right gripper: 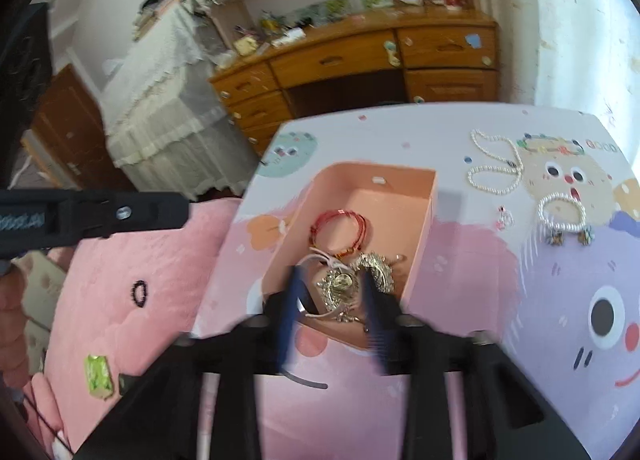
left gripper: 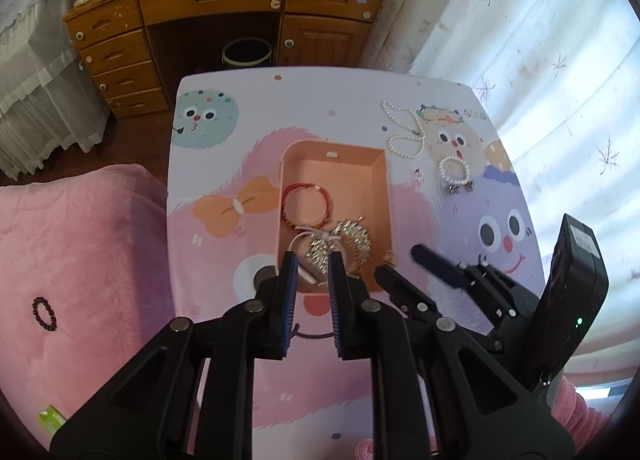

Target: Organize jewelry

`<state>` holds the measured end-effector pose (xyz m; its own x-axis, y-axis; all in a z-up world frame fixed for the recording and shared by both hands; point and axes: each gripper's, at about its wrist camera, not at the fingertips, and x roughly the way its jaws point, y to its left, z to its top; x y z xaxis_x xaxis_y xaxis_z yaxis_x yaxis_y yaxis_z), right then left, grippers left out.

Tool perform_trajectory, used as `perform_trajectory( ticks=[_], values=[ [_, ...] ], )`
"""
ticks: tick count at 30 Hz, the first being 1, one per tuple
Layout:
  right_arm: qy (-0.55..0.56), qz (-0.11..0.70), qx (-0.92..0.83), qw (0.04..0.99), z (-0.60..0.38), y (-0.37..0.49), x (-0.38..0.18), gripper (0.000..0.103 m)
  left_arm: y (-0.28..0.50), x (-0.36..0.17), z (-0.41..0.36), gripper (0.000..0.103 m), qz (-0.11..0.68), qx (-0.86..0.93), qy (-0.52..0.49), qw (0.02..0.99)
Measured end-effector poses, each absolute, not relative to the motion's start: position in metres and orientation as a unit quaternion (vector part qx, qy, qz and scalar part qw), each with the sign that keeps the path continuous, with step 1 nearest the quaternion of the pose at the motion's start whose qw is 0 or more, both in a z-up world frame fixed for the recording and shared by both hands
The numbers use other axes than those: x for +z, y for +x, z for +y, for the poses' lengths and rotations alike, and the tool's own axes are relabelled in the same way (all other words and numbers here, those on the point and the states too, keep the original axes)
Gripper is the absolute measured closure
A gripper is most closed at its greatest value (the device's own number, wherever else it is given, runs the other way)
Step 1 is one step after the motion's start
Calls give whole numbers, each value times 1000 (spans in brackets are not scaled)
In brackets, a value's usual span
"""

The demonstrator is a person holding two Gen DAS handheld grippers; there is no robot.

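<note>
Pink box sits mid-table as the collection point; red bangle and silver ornaments already lie in its near end. Left gripper hangs over that end, jaws apart, gripping nothing; right gripper likewise spread and empty. Pearl necklace and pearl bracelet lie loose on the table, probably next.

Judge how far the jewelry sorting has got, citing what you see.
Done: a red bangle and gold brooches lie in the pink box. In hand: nothing; both grippers' jaws are open, the left gripper above the box. Left: pearl necklace, beaded bracelet and pearl bracelet on the table.
</note>
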<state>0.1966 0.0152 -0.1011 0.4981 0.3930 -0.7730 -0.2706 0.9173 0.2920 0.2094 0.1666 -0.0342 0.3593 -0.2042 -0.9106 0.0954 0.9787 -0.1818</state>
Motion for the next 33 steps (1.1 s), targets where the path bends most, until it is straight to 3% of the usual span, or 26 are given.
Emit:
perform_trajectory(
  ticks=[4,8,12,17,22,28,30,33],
  values=[
    [94,460,176,865,19,187,-99,49,207,-39,180,88,566,-98,-36,818],
    [113,472,147,862,9,183,-104,47,207,-39,183,73,567,-108,-36,816],
    [133,495,121,850,-12,184,-112,41,207,-39,177,69,570,-121,-34,812],
    [178,531,83,824,-48,175,-125,38,209,-39,156,54,574,-139,-25,806],
    [221,551,53,803,-96,163,-139,30,208,-43,127,48,578,-154,-16,801],
    [221,566,27,794,-151,162,-146,29,206,-58,81,44,600,-139,-20,788],
    [210,575,23,791,-170,166,-147,29,206,-62,64,35,607,-136,-26,782],
    [185,579,26,793,-196,176,-147,28,209,-70,41,32,611,-129,-32,780]
  ],
)
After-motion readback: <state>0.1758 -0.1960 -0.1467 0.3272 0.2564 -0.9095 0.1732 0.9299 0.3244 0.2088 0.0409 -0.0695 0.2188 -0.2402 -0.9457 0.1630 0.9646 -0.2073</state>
